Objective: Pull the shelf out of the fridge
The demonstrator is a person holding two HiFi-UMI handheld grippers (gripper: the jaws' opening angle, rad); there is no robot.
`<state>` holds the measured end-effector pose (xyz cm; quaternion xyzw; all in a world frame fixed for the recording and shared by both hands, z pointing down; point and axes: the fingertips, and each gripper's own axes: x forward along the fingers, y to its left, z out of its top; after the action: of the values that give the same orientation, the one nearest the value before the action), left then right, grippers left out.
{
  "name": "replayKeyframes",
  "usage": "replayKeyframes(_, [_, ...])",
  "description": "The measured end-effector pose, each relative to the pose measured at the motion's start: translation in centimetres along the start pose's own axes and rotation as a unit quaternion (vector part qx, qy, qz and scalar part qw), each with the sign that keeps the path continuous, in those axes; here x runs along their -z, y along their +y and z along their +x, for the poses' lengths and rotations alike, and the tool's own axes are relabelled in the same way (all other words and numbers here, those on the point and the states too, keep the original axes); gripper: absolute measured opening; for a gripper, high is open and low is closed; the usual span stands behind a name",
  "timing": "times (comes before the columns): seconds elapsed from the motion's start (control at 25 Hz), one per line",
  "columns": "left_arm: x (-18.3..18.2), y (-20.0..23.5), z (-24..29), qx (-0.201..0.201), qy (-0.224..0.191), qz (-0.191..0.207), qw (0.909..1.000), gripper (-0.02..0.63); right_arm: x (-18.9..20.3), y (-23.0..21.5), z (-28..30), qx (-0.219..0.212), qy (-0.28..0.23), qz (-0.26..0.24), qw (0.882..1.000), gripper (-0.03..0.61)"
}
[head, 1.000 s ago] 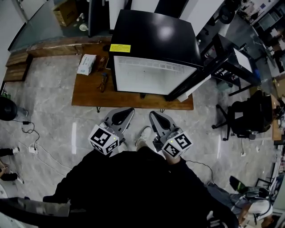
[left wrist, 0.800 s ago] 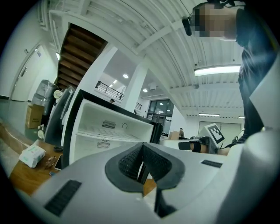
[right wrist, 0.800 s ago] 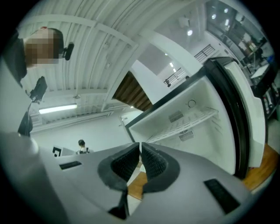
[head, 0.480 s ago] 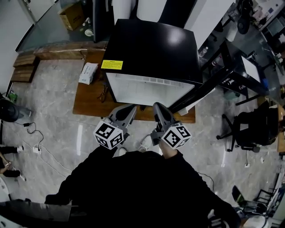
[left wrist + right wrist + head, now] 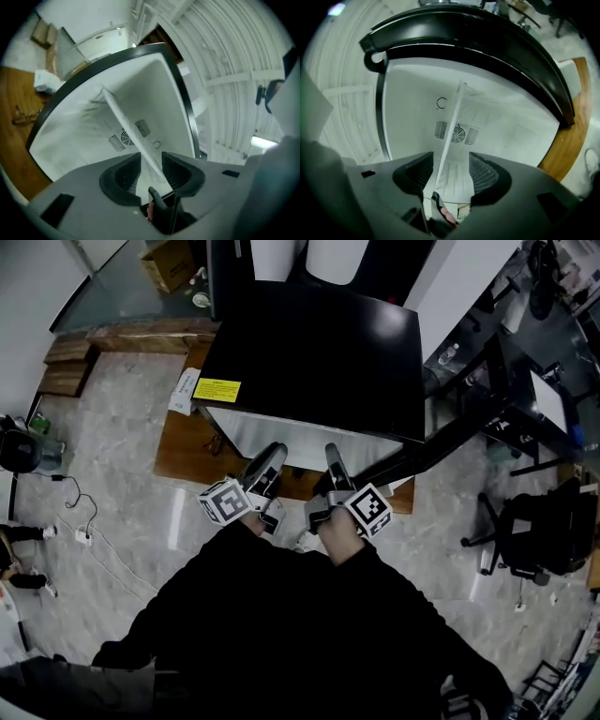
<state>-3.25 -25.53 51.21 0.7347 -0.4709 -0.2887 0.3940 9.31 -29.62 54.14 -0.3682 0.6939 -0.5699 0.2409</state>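
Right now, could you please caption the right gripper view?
Right gripper, jaws opening, white shelf between them, at the open fridge.

Wears a black long-sleeved top (image 5: 281,634). Has grey moulded shells on left gripper (image 5: 151,166) and right gripper (image 5: 449,171), dark ribbed pads (image 5: 124,176) inside the jaws, and white cubes (image 5: 225,501) printed with black square markers.

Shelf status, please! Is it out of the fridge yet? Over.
Jaws opening on left gripper and right gripper; shelf edge between each, unclamped. It sits inside fridge. Nothing blocking in view.
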Motion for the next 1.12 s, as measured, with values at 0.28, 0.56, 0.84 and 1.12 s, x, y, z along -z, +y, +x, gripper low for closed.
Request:
replayKeyframes(0.28, [-4.0,5.3,2.4,-0.029,-0.118,-0.146,0.9819,0.241,-2.2,0.1,4.0,0.000,-0.052,0.058,0.997,0.281])
replayKeyframes(0.56, [-7.6,8.3,4.6,-0.026,-0.155,-0.178,0.9713,0.249,-4.2,-0.4,7.3,0.000,-0.110,0.077,0.991,0.279])
replayKeyframes(0.84, [-9.1,9.3,6.9,-0.025,-0.163,-0.190,0.9678,0.229,-6.3,-1.0,8.9,-0.005,-0.157,0.072,0.985,0.077])
replayKeyframes(1.12, [-9.5,9.4,7.5,-0.027,-0.159,-0.192,0.9682,0.038,-6.7,-1.1,9.0,-0.037,-0.178,0.091,0.979,0.032])
